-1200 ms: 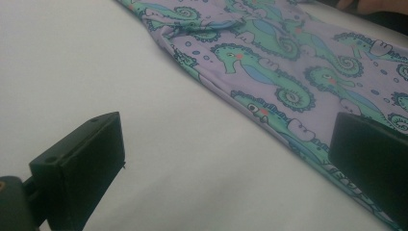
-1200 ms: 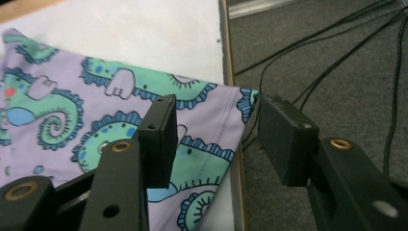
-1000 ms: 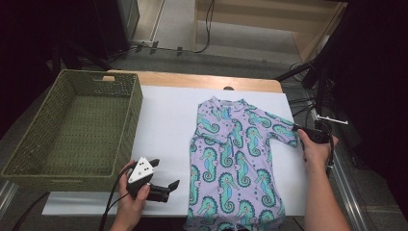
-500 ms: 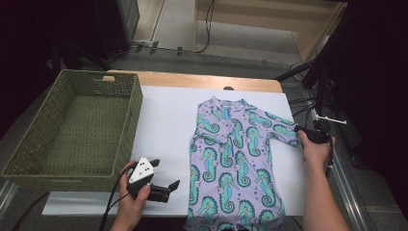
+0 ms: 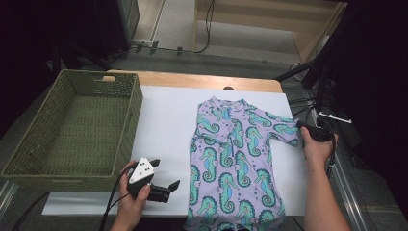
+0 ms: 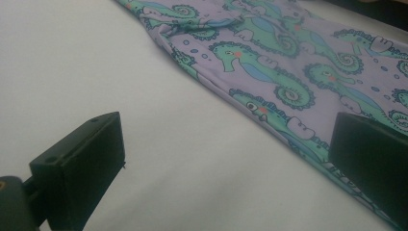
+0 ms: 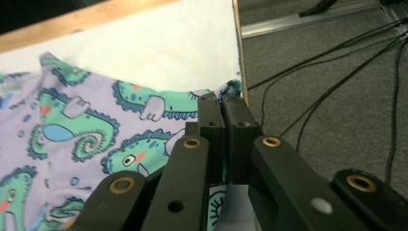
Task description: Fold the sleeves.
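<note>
**Soft romper pinched at the sleeve end, ready for folding**

While the right gripper [image 7: 222, 108] has just been closing, its 2 jaws now stand pressed together on the cuff of the short sleeve [image 5: 284, 129], at the right of the high view; thin cloth is caught between them. The romper [image 5: 235, 163] lies flat, front side up, on the white sheet [image 5: 163, 120] in the lower middle and right of the high view, with the neck toward the top and the legs at the bottom edge. The green basket [image 5: 72, 134] stands well apart at the left.

I judge the garment to be very light, soft and without any stiffness. It will hang and fold wherever it is lifted, and it will not slide much on the sheet. It is not fragile, but a pinch on only 1 layer can pull the front away from the back. Good places to hold are the hems: the sleeve cuff, the shoulder seam, or the side edge near the leg.

The left gripper [image 5: 163, 187] rests on the sheet at the lower left of the romper, jaws spread wide and holding nothing. In the left gripper view the side edge [image 6: 226, 91] of the cloth lies near its far jaw, so this edge seems the natural place for the second hold.
</note>
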### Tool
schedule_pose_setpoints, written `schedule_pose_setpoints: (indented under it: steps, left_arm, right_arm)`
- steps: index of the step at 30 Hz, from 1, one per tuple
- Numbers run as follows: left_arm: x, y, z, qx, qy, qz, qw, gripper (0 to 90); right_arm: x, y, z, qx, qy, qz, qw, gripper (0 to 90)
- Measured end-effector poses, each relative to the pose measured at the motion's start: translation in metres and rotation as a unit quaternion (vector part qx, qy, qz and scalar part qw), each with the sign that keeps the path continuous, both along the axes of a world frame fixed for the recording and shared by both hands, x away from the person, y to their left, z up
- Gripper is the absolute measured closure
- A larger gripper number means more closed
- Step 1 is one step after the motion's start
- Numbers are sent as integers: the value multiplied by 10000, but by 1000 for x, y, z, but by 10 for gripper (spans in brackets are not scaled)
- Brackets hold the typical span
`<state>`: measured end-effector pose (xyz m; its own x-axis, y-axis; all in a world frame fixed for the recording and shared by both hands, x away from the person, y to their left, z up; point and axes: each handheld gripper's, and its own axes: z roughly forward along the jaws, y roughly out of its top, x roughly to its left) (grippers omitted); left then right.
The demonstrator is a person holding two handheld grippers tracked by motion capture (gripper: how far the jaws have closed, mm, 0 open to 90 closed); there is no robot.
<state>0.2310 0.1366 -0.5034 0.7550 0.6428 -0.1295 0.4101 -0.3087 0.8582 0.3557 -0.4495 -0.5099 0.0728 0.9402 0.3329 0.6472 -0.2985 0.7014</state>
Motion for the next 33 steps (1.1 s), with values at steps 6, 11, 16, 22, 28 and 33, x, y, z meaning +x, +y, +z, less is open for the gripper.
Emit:
schedule_pose_setpoints:
  steps: [6,11,16,22,28,33]
  left_arm:
    - [0,0,0,-5,-16,12,10000,0]
    - [0,0,0,7,-17,-9,10000,0]
    - [0,0,0,-1,-15,-13,10000,0]
    - [0,0,0,-2,-14,-17,10000,0]
    - [-1,-1,0,29,-54,-8,10000,0]
    - [-1,-1,0,15,-55,-16,10000,0]
  right_arm:
    - [0,4,9,-38,-117,76,9999,856]
    - [1,11,19,-143,-217,178,9995,856]
    - [4,20,28,-264,-294,303,9988,856]
    - [7,32,34,-342,-332,413,9980,856]
    - [10,42,39,-362,-339,539,9973,856]
    - [13,50,44,-423,-404,630,9963,856]
